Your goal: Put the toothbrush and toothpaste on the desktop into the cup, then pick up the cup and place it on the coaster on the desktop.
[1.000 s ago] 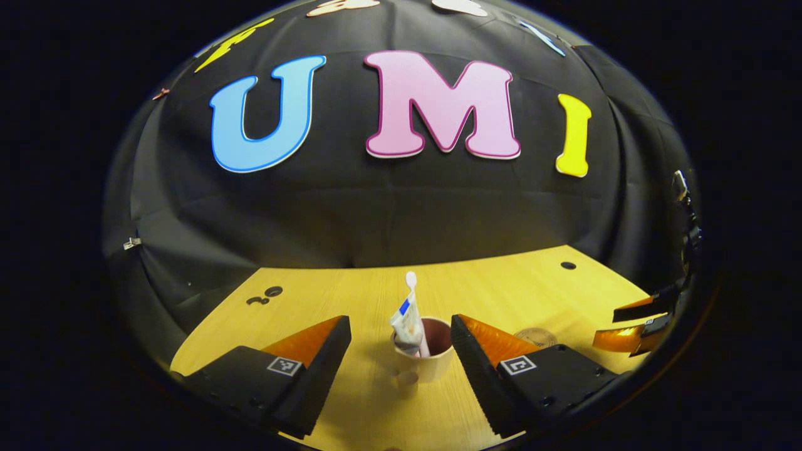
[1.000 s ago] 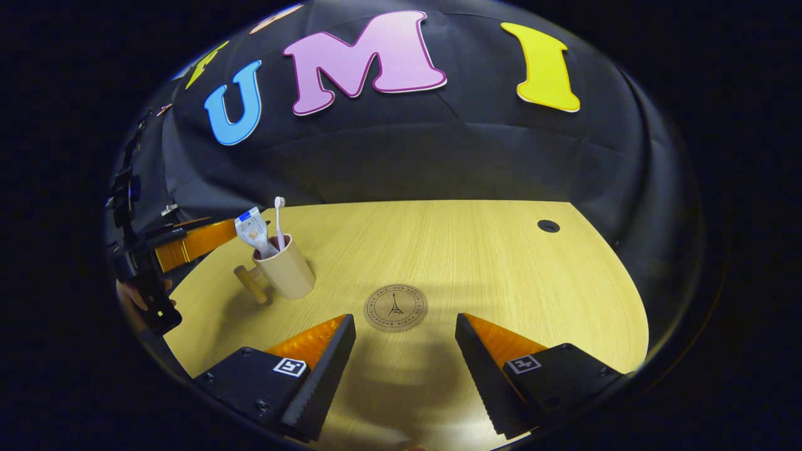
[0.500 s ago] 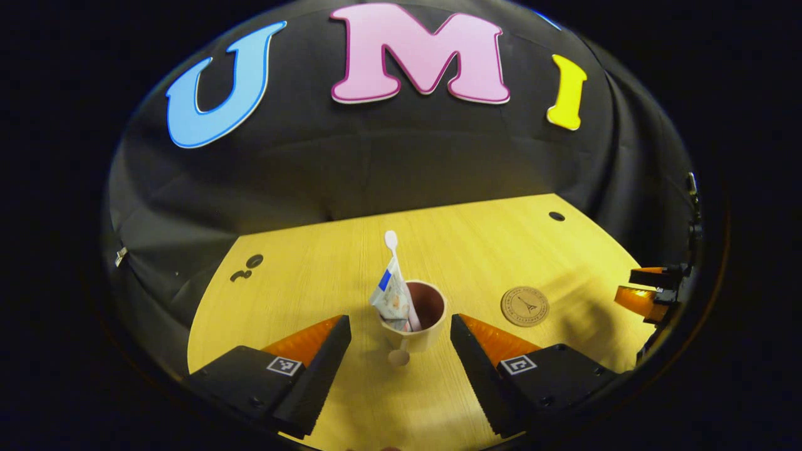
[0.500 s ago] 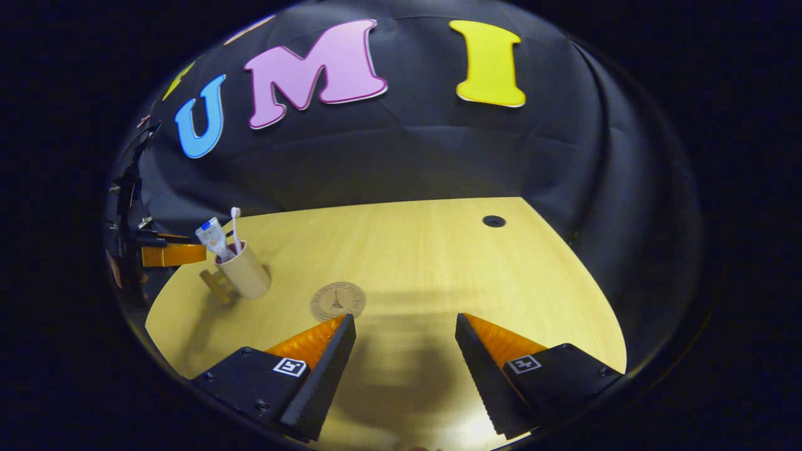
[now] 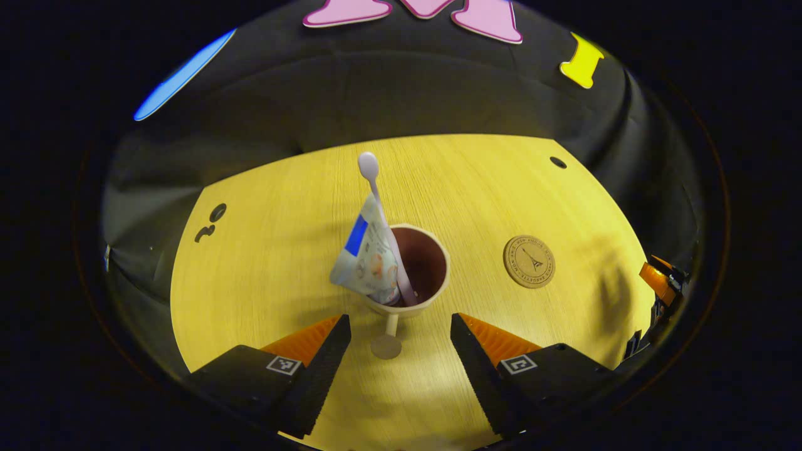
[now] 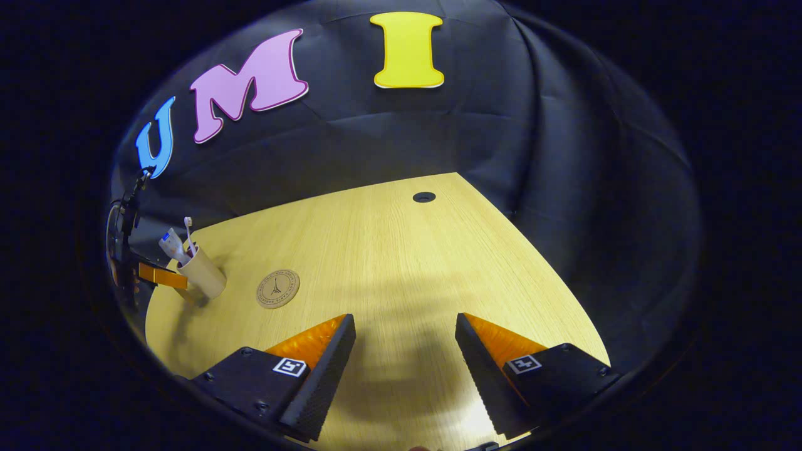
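Your left tongs [image 5: 400, 338] gape, released, at the cup [image 5: 410, 275] beside the coaster [image 5: 529, 260]; toothbrush [image 5: 382, 207] and toothpaste [image 5: 368, 254] lean inside. A careless clench may tip it. Right tongs [image 6: 405, 351] released.

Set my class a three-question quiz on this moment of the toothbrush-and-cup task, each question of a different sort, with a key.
1. True or false: the toothbrush and the toothpaste are both inside the cup.
2. Multiple choice: where is the cup relative to the coaster?
A. standing on it
B. on the desktop beside it, apart
C. lifted above it
3. Fill in: the left gripper has its fingers ____, one on each side of the cup's handle.

Key
1. true
2. B
3. open; the right gripper is also open, over bare desktop.
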{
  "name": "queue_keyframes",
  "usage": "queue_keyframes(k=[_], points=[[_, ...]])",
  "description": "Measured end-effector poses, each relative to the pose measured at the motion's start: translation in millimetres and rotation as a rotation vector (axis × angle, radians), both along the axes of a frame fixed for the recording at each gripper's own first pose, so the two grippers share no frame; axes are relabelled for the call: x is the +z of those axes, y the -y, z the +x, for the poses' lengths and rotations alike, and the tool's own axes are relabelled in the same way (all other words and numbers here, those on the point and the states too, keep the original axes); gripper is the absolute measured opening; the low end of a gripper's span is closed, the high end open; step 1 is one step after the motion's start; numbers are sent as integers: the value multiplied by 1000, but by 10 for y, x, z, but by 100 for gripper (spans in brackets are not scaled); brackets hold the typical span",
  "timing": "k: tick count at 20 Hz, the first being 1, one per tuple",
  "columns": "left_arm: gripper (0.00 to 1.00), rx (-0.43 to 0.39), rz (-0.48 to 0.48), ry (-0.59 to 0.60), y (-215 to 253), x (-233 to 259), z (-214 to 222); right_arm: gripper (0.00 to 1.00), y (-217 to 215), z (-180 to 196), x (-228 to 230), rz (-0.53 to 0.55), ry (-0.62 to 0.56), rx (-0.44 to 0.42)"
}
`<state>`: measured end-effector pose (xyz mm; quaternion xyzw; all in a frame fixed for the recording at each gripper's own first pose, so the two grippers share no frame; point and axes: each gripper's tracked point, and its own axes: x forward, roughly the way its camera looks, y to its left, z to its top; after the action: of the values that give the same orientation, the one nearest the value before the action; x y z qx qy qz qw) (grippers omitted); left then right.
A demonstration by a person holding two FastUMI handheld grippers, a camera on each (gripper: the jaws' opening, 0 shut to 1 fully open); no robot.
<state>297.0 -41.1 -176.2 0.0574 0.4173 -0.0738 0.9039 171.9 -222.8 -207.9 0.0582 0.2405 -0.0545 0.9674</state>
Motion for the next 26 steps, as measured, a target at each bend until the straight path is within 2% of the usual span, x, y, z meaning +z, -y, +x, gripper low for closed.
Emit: queue_keyframes(k=[4,5,8,9,10,11,12,13,15,17,18,19,20,21,26], points=[[95,-1,-23,-56,36,-133,82,98,-37,-79,-82,48,-24,-19],[87,2,-31,-67,32,-158,107,98,-48,-98,-125,48,-33,-18],[74,14,-60,-101,35,-213,107,98,-149,-152,-184,52,-48,1],[59,12,-62,-111,34,-237,101,98,-164,-166,-199,51,-53,8],[60,12,-61,-120,29,-275,91,98,-182,-172,-223,50,-57,14],[49,15,-61,-124,32,-276,86,98,-197,-181,-229,49,-60,19],[46,27,-56,-132,25,-302,76,98,-205,-183,-240,50,-63,22],[26,35,-64,-129,24,-277,83,98,-216,-175,-243,51,-63,23],[34,31,-62,-132,3,-285,65,98,-240,-159,-230,59,-59,24],[27,30,-58,-125,8,-270,72,98,-254,-160,-233,65,-61,25],[30,40,-56,-121,8,-275,67,98,-257,-161,-225,66,-60,26],[22,41,-53,-121,20,-274,64,99,-265,-165,-216,65,-58,28],[24,29,-52,-118,7,-265,59,98,-263,-166,-203,63,-56,29],[17,30,-63,-117,13,-250,52,98,-255,-167,-189,60,-53,31],[16,9,-58,-77,75,-93,40,98,-161,-179,-142,50,-45,20]])
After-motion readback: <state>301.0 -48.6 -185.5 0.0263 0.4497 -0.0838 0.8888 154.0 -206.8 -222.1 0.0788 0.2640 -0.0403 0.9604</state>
